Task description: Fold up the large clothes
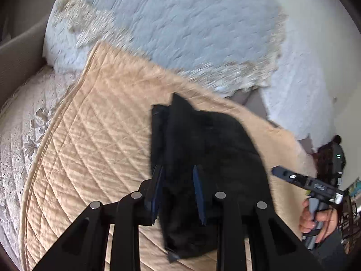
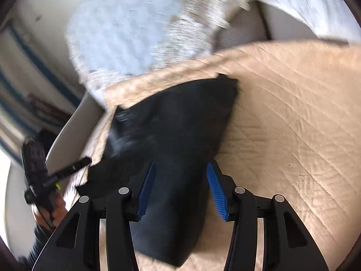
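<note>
Lying folded on quilt (image 1: pixel 94 122): black garment (image 1: pixel 203 149).

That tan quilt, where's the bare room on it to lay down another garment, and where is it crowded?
Bare tan quilt lies between the black garment and the quilt's piped edge by the cream bedspread. The strip near the white blanket is narrower. It is crowded at the garment, where both grippers work.

Legible markings: none.
The white marking on the right gripper (image 1: pixel 320 186) body is too blurred to read.
</note>
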